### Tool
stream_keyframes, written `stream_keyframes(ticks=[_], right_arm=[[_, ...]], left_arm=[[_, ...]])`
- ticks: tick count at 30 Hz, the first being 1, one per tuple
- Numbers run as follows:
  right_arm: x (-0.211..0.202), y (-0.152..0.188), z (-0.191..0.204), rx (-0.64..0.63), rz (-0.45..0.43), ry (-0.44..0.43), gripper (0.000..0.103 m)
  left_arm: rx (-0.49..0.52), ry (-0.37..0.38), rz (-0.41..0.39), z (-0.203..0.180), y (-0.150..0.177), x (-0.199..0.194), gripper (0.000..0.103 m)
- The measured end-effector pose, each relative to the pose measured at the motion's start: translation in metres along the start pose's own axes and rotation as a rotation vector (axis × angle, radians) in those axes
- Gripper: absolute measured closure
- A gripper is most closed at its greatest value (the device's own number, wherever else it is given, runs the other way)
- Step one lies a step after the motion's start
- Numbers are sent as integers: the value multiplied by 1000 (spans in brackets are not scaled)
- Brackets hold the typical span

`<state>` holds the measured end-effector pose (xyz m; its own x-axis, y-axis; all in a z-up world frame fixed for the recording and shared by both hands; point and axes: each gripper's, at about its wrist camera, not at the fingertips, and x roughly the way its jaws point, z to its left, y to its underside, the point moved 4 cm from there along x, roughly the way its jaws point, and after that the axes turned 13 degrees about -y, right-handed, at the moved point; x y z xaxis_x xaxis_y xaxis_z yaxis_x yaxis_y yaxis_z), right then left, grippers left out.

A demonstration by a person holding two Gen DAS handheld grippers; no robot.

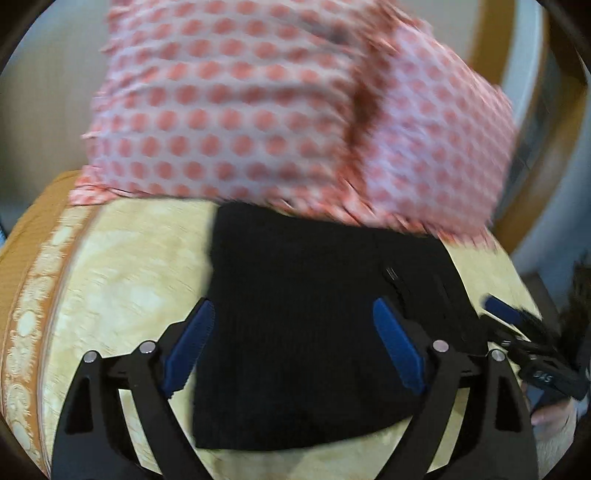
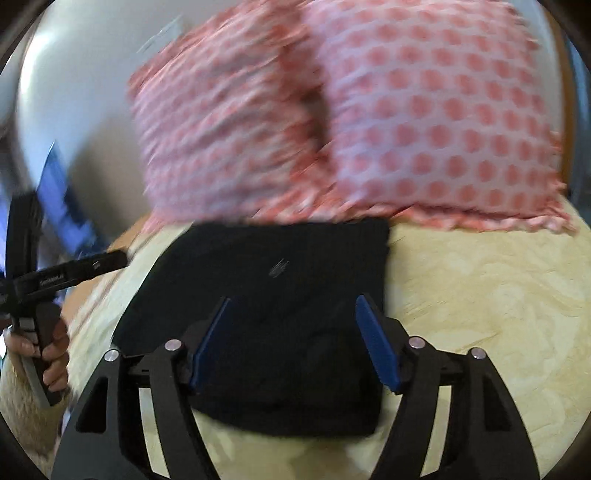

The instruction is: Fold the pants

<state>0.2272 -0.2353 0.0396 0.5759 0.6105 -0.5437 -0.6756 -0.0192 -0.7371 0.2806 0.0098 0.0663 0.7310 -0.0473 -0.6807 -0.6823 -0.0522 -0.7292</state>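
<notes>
The black pants [image 1: 310,325] lie folded in a compact rectangle on the cream patterned bedspread [image 1: 129,266]. They also show in the right wrist view [image 2: 280,295]. My left gripper [image 1: 293,317] is open and empty, its blue fingers spread above the pants. My right gripper [image 2: 293,314] is open and empty, hovering over the pants' near part. The right gripper also shows at the right edge of the left wrist view [image 1: 517,325]. The left gripper, held by a hand, shows at the left of the right wrist view [image 2: 55,273].
Two pillows with red dots [image 1: 258,103] lean at the head of the bed, right behind the pants; they also show in the right wrist view [image 2: 406,118]. An orange patterned border [image 1: 33,295] runs along the bedspread's left edge. A wooden headboard [image 1: 491,33] stands behind.
</notes>
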Motion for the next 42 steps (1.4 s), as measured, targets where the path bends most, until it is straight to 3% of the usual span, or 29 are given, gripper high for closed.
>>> stream_keyframes(ticks=[2, 4, 7, 9, 12, 14, 16, 18, 21, 23, 32, 42], right_arm=[[10, 12, -2, 13, 58, 13, 32], [24, 23, -9, 43, 138, 48, 31], [31, 30, -12, 45, 142, 48, 28], [33, 29, -12, 76, 125, 24, 20], [22, 28, -11, 126, 67, 15, 18], [0, 31, -7, 154, 10, 14, 17], [-23, 37, 1, 136, -36, 79, 1], [-41, 48, 9, 88, -67, 178, 1], [-44, 70, 23, 40, -29, 316, 1], [-44, 85, 34, 16, -27, 350, 1], [-33, 124, 63, 22, -23, 352, 1], [-12, 142, 74, 35, 20, 348, 1]], left_arm=[[23, 4, 52, -10, 10, 13, 15], [30, -25, 156, -11, 24, 37, 15], [42, -37, 222, -13, 38, 60, 13], [60, -51, 212, -21, 39, 63, 6], [49, -79, 187, -23, 37, 57, 8], [44, -69, 145, -19, 43, 32, 9], [55, -106, 98, -10, 49, 8, 2], [63, -168, 45, -2, 61, -17, 2], [36, -225, 36, 12, 86, -41, 2], [14, -249, 35, 17, 102, -48, 2], [13, -368, 51, 26, 162, -54, 2], [-11, -336, 49, 25, 175, -50, 2]])
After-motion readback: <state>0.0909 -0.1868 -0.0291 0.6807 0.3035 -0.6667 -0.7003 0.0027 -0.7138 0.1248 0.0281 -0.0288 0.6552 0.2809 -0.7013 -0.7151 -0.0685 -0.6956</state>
